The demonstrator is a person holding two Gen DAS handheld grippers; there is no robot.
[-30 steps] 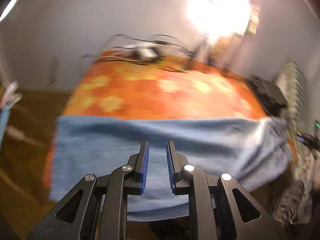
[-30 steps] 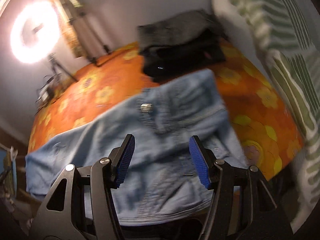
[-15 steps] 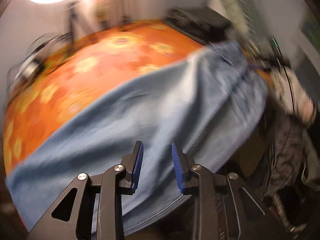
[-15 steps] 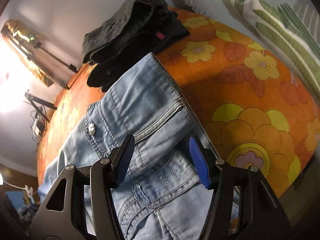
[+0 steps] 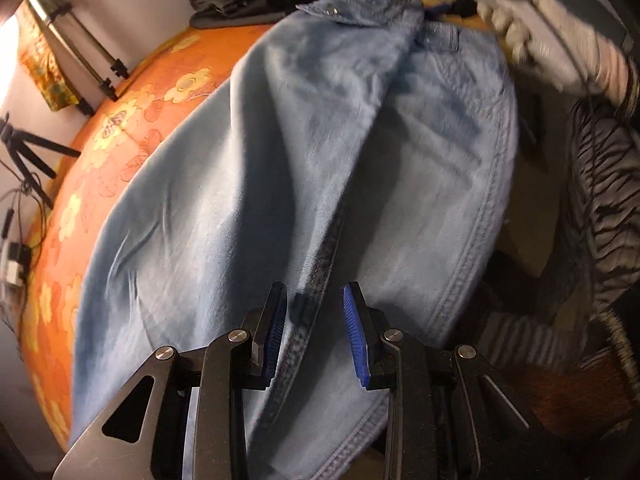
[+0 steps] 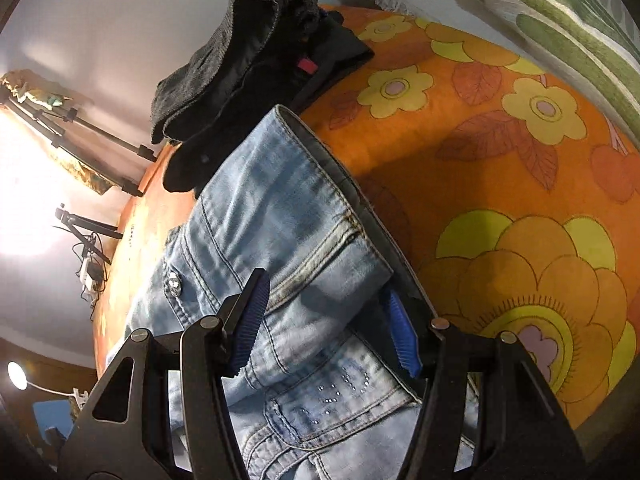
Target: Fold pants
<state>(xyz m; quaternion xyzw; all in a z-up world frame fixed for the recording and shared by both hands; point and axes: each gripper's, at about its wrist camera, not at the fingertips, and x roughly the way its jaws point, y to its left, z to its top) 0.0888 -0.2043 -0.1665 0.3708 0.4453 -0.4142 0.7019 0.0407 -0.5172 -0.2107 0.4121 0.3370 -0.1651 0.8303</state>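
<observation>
An orange flowered bedspread (image 6: 500,168) is covered near its edge by light blue jeans (image 5: 280,168). The right gripper (image 6: 324,320) is parted around the waistband, one pad tucked underneath. The left gripper (image 5: 314,332), just opened a bit, is held released above the leg seam.

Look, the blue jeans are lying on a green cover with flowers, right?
Not quite. The jeans are lying on an orange cover with yellow flowers, not a green one. The right wrist view shows it clearly.
</observation>
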